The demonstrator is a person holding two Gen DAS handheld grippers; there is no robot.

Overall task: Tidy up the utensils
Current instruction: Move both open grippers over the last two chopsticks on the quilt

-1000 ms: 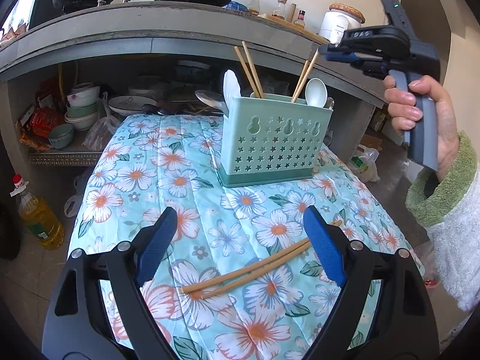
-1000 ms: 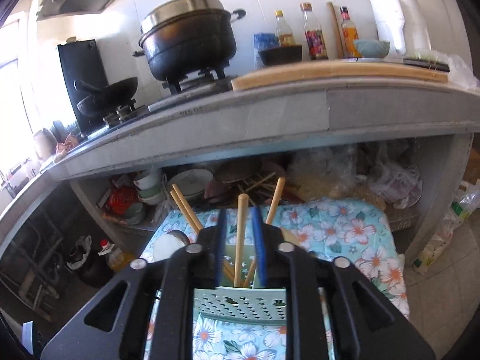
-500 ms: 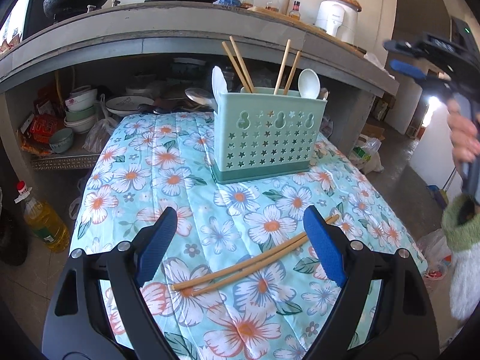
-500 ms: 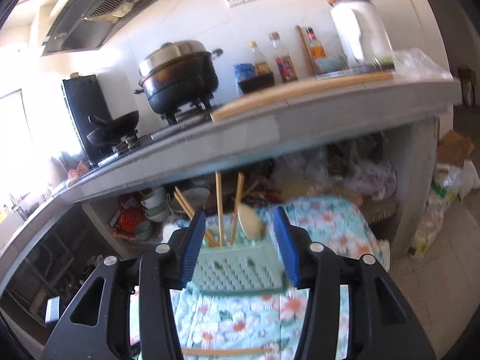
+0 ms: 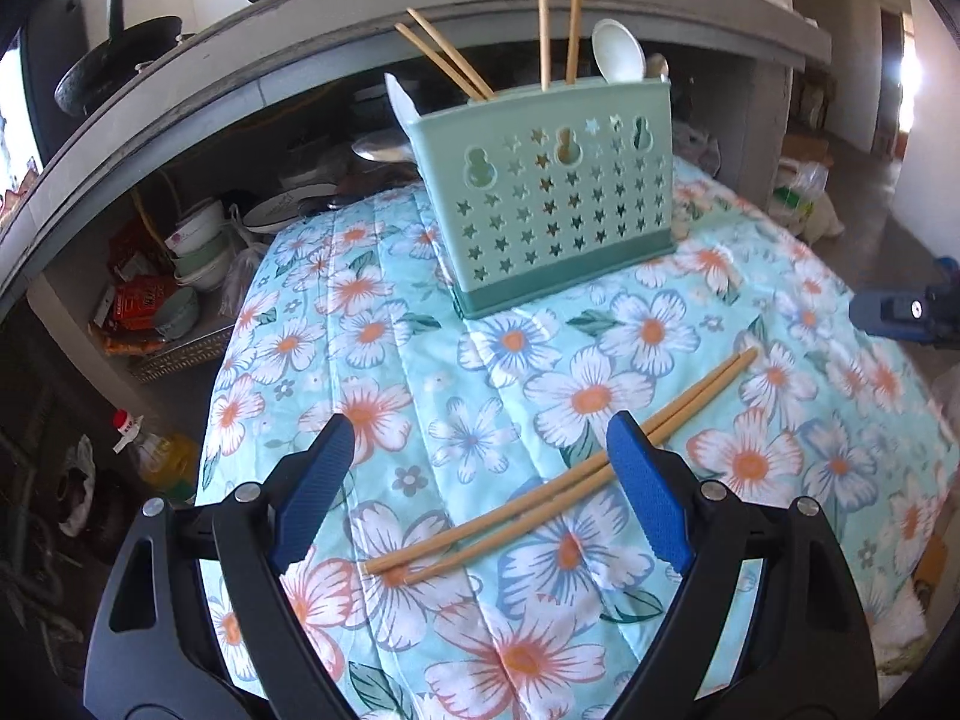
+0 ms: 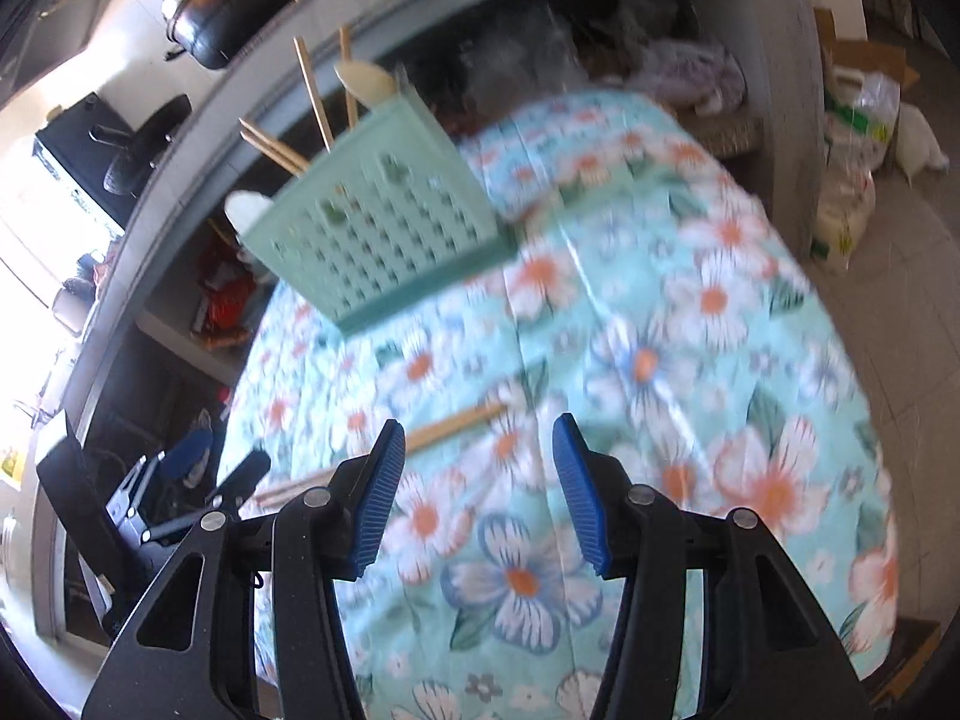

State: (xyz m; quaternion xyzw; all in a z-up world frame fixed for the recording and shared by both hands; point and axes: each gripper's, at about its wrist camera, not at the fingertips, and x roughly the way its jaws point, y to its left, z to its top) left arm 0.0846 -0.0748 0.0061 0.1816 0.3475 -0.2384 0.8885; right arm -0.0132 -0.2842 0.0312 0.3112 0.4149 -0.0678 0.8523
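Grey concrete counter; tiled floor

Both views are strong fisheye, with straight edges bowed and black corners; daylight is bright, flaring white at a doorway on the far right of the left wrist view and blowing out a window on the left of the right wrist view. The left view is sharp; the right view is smeared by motion blur across the floral cloth and green caddy; the under-counter shelves sit in deep shadow.
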